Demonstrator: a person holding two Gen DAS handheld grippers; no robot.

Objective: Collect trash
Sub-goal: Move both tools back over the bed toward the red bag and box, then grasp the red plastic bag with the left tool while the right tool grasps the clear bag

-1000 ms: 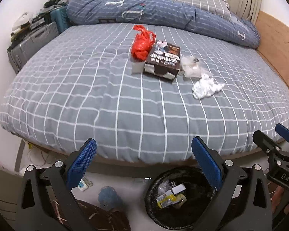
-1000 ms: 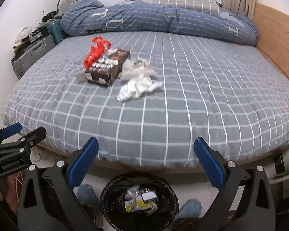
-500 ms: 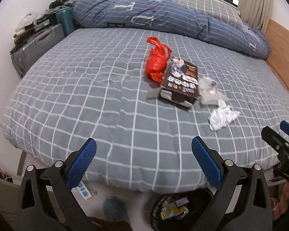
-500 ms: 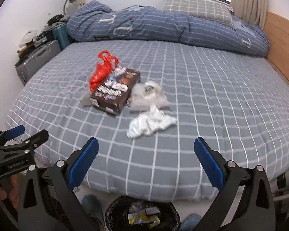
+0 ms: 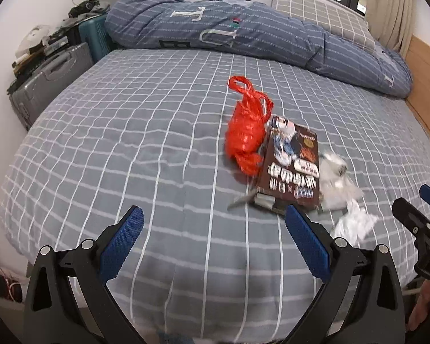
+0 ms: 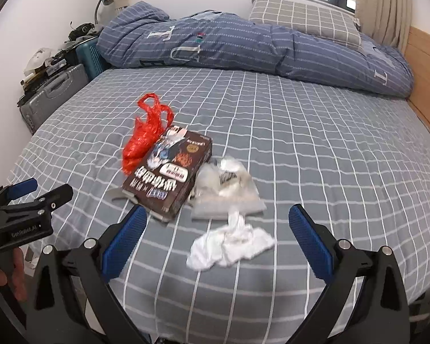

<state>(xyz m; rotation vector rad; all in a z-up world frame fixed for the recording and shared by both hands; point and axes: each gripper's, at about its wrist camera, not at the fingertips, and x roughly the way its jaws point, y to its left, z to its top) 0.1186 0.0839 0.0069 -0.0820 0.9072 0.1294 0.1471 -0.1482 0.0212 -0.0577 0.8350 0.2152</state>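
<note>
Trash lies together on the grey checked bed (image 5: pixel 129 143): a red plastic bag (image 5: pixel 248 126), a dark brown printed box (image 5: pixel 293 163), a clear plastic wrapper (image 5: pixel 336 183) and a crumpled white tissue (image 5: pixel 355 225). The right wrist view shows the same bag (image 6: pixel 146 134), box (image 6: pixel 172 169), wrapper (image 6: pixel 226 183) and tissue (image 6: pixel 232 243). My left gripper (image 5: pixel 215 238) is open and empty over the bed's near edge, left of the box. My right gripper (image 6: pixel 215 238) is open and empty, with the tissue just ahead between its fingers.
A rolled blue striped duvet (image 6: pixel 243 46) and a checked pillow (image 6: pixel 301 20) lie at the head of the bed. Grey and teal suitcases (image 5: pixel 51 77) with clutter stand at the left wall. A wooden panel (image 6: pixel 427 66) runs along the right side.
Both grippers have risen and moved forward over the bed towards the trash. The black bin on the floor has dropped out of both views.
</note>
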